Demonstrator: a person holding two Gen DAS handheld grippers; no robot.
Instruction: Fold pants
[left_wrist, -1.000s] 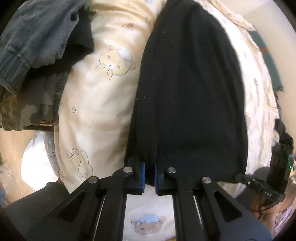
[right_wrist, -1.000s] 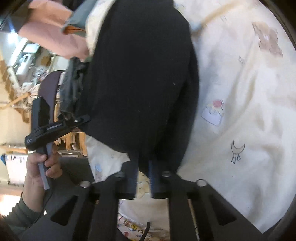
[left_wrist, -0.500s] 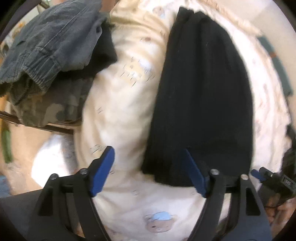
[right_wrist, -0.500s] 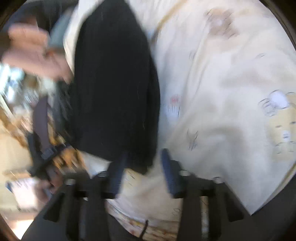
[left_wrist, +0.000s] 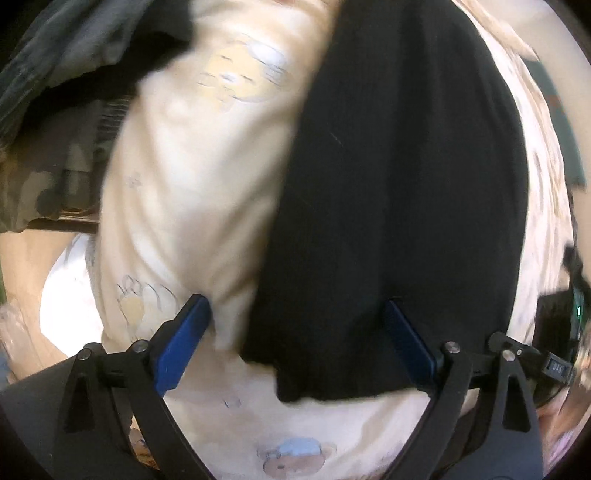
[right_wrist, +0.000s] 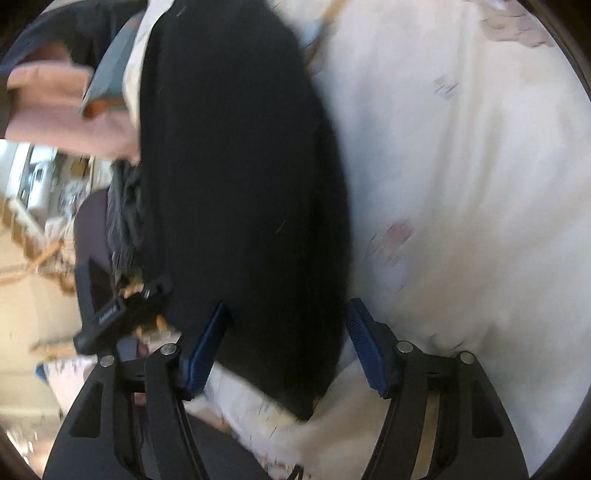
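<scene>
On the cream bedsheet (left_wrist: 192, 177) lie folded black pants (left_wrist: 399, 192); left gripper (left_wrist: 295, 343) and right gripper (right_wrist: 284, 339) jaws are spreading, pinching nothing.

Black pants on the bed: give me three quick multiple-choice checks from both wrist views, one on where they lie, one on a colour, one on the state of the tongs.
1. Where do the black pants lie?
A. on the cream printed bedsheet
B. on a wooden floor
C. inside a basket

2. What colour are the pads on the tongs?
A. red
B. blue
C. white

3. What state are the left tongs and right tongs in?
A. both clamped shut on the pants
B. one shut, one out of view
C. both spread apart and opening, with the pants' edge between the pads but not pinched

Answers: 1 A, cream cloth with cartoon prints shows on both sides of the pants. 2 B, blue strips line the inside of each finger. 3 C, a clear gap shows between pads and fabric in both wrist views.
</scene>
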